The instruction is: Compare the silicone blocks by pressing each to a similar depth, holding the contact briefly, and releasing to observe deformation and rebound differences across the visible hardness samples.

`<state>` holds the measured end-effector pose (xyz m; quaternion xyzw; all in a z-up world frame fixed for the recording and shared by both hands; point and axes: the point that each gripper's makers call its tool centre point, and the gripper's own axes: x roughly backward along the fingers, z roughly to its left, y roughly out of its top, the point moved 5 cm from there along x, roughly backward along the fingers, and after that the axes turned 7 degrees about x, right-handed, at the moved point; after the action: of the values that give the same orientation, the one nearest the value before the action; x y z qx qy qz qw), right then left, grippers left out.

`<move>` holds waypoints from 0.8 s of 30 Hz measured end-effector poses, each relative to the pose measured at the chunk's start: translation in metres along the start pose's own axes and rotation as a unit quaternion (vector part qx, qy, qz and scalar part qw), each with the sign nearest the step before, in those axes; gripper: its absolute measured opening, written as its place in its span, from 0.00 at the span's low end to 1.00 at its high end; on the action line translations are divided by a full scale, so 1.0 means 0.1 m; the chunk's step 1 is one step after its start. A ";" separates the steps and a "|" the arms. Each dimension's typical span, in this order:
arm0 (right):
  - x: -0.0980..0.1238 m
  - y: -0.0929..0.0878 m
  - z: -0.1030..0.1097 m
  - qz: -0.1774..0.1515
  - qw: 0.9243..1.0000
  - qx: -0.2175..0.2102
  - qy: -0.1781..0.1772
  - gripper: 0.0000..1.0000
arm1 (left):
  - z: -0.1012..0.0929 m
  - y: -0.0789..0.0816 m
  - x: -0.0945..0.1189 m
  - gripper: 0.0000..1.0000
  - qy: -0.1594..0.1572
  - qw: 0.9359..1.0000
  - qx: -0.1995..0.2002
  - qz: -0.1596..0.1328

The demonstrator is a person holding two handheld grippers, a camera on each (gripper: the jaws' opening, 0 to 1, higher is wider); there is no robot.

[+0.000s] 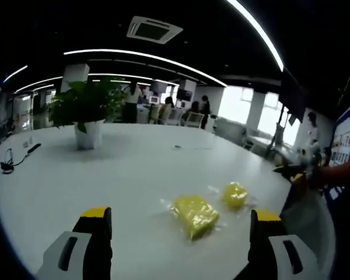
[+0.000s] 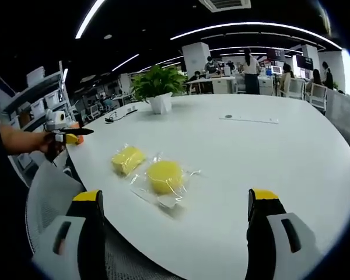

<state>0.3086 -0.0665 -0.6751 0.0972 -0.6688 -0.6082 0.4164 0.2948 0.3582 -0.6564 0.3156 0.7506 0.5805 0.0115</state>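
Two yellow silicone blocks lie in clear plastic bags on the white round table (image 1: 134,169). In the left gripper view the squarish block (image 1: 193,214) lies just ahead between my jaws, and the round block (image 1: 235,194) sits a little beyond it to the right. My left gripper (image 1: 181,214) is open, above the table and touching nothing. In the right gripper view the round block (image 2: 165,175) is nearest and the squarish block (image 2: 127,158) lies to its left. My right gripper (image 2: 175,195) is open and holds nothing. Each gripper shows in the other's view, held in a hand: right gripper (image 1: 293,172), left gripper (image 2: 70,136).
A potted plant (image 1: 87,111) (image 2: 158,87) in a white pot stands farther along the table. A black cable (image 1: 14,160) lies near the table's edge and a thin flat strip (image 2: 248,119) lies mid-table. A grey mesh chair back (image 2: 52,192) is beside the table edge. People stand at desks behind.
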 end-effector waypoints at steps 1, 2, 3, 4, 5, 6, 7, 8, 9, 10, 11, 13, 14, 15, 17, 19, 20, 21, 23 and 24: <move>0.00 0.00 0.00 0.001 1.000 0.000 0.000 0.96 | 0.00 0.02 0.00 1.00 0.002 1.000 0.000 -0.006; 0.01 0.02 0.00 0.000 1.000 -0.002 -0.001 0.96 | 0.00 0.05 0.01 1.00 0.005 1.000 0.008 -0.010; 0.01 0.03 0.00 -0.004 1.000 -0.001 -0.002 0.96 | 0.01 0.05 0.01 1.00 0.012 1.000 0.018 -0.009; 0.01 0.05 0.00 -0.007 1.000 0.001 -0.002 0.96 | 0.01 0.04 0.01 1.00 0.012 1.000 0.022 -0.008; 0.01 0.06 0.01 -0.009 1.000 0.004 -0.002 0.96 | 0.01 0.03 0.00 1.00 0.010 1.000 0.021 -0.008; -0.01 0.04 0.01 -0.007 1.000 0.005 -0.002 0.96 | -0.01 0.02 0.00 1.00 0.009 1.000 0.019 -0.008; -0.02 0.03 0.01 -0.005 1.000 0.004 -0.002 0.96 | -0.02 -0.01 -0.01 1.00 0.007 1.000 0.009 -0.003; -0.03 0.00 0.01 -0.002 1.000 0.000 -0.001 0.96 | -0.03 -0.02 -0.01 1.00 0.007 1.000 0.004 0.003; -0.03 0.00 0.02 -0.001 1.000 -0.001 -0.001 0.96 | -0.04 -0.02 -0.01 1.00 0.008 1.000 0.001 0.006; -0.04 -0.01 0.04 0.001 1.000 0.001 -0.001 0.96 | -0.04 -0.02 0.00 1.00 0.009 1.000 -0.002 0.005; -0.04 -0.01 0.05 0.002 1.000 0.004 0.000 0.96 | -0.03 -0.01 0.00 1.00 0.006 1.000 -0.002 0.003; -0.04 -0.01 0.05 0.003 1.000 0.005 0.001 0.96 | -0.04 -0.01 0.00 1.00 0.003 1.000 -0.002 0.003; -0.05 -0.01 0.05 0.005 1.000 0.005 0.003 0.96 | -0.04 -0.01 0.00 1.00 0.003 1.000 -0.002 0.003; -0.06 -0.01 0.05 0.007 1.000 0.006 0.004 0.96 | -0.05 -0.01 0.00 1.00 0.001 1.000 -0.004 0.002; -0.06 -0.02 0.05 0.008 1.000 0.007 0.003 0.96 | -0.06 -0.01 0.00 1.00 0.001 1.000 -0.004 0.000; -0.07 -0.02 0.04 0.008 1.000 0.005 0.004 0.96 | -0.05 -0.02 0.00 1.00 0.004 1.000 -0.003 -0.003; -0.07 -0.03 0.05 0.010 1.000 0.003 0.004 0.96 | -0.05 -0.02 0.01 1.00 0.006 1.000 0.000 -0.002; -0.06 -0.02 0.05 0.008 1.000 0.004 0.005 0.96 | -0.05 -0.03 0.01 1.00 0.005 1.000 0.002 -0.003; -0.06 -0.02 0.05 0.007 1.000 0.004 0.005 0.96 | -0.07 -0.04 0.01 1.00 0.005 1.000 0.000 -0.003; -0.06 -0.02 0.04 0.008 1.000 0.004 0.005 0.96 | -0.07 -0.04 0.01 1.00 0.005 1.000 0.000 -0.002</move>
<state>0.3083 -0.0602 -0.6794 0.0971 -0.6700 -0.6015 0.4241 0.2892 0.3522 -0.6577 0.3107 0.7513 0.5821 0.0090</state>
